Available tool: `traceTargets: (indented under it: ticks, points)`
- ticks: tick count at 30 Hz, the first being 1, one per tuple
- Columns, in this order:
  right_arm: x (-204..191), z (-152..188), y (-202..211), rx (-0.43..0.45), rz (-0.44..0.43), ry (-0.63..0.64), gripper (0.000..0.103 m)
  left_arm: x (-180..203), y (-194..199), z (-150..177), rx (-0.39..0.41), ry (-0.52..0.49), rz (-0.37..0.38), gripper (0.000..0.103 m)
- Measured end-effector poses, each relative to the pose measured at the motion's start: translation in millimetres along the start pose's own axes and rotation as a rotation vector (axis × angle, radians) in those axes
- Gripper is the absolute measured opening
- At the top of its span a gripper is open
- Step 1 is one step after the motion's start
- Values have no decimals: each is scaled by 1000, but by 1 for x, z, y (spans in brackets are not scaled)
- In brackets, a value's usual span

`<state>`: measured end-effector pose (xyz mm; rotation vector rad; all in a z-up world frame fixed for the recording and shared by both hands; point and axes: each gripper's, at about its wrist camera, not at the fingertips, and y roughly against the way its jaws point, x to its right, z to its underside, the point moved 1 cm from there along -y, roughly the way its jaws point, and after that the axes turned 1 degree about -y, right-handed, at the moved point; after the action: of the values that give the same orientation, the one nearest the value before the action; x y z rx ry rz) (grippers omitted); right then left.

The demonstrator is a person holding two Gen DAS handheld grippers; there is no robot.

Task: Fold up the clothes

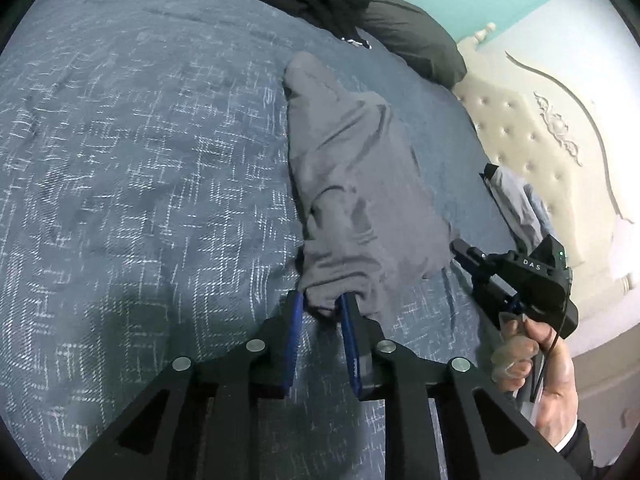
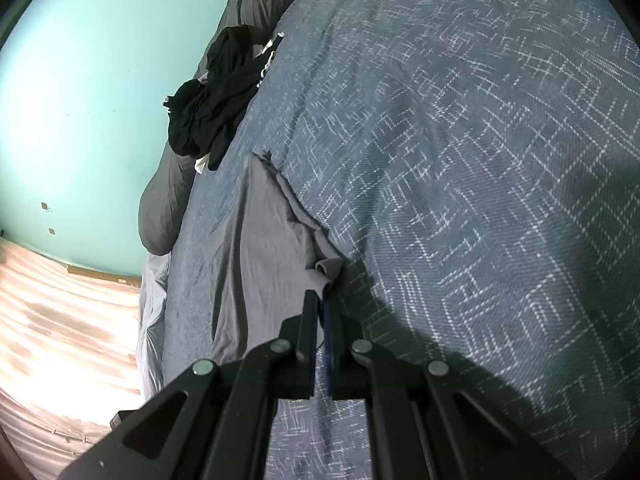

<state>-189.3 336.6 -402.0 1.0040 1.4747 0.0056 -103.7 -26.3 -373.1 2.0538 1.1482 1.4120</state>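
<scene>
Two tongs hold one grey garment at its near end, which is why the cloth lies stretched in a long strip away from the person instead of slumping in a heap. The left tongs have a bunched corner of the garment between their blue pads, with the jaws still a little apart around the thick wad of cloth, so the grip looks loose rather than pinched flat. The right tongs are closed almost flat on a thin edge of the same garment, and in the left view they reach in from the right side, held by the person's hand. Holding two neighbouring corners likely lets the person lift or drag that end over the rest for a fold; this reads as an early fold, since the cloth is still creased and uneven. The garment rests on the blue patterned bed, near its right-hand side by the left view. Beyond its far tip lie a heap of black clothes, seemingly waiting their turn, and a dark grey pillow. A cream tufted headboard stands past the bed's edge.
</scene>
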Motion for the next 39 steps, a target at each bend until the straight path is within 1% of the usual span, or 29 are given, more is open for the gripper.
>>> traceTargets:
  ticks: [1,2,6,9,12,14,18,21,25,27,35,39]
  points:
    - [1,0,0,-1,0,-1,2,-1,-1,0,-6,9,9,5]
    - [1,0,0,-2,-1,-2,2,-2,-1,1,-10,21,17,3]
    - [4,-2,2,0,0,-8,2,-1,16,0,15,67,74,3]
    - [3,-2,2,3,-2,-4,2,-4,30,-2,37,132,159,2]
    - [4,-2,3,7,-1,-5,2,-14,35,0,29,206,230,2]
    - [5,-2,3,9,2,-7,3,-23,34,2,17,249,245,2]
    - [4,-2,2,16,9,-6,3,-49,24,10,-17,353,230,2]
    - [4,-1,2,27,21,-4,2,-57,23,13,-23,377,219,2]
    - [9,-1,5,43,31,-23,2,-56,23,11,-17,358,200,3]
    - [12,-2,6,51,33,-34,2,-55,23,10,-12,342,176,3]
    - [17,-6,8,55,2,-59,2,-52,21,9,-12,309,146,3]
    - [21,-8,10,62,25,-73,3,-50,21,8,-12,292,129,3]
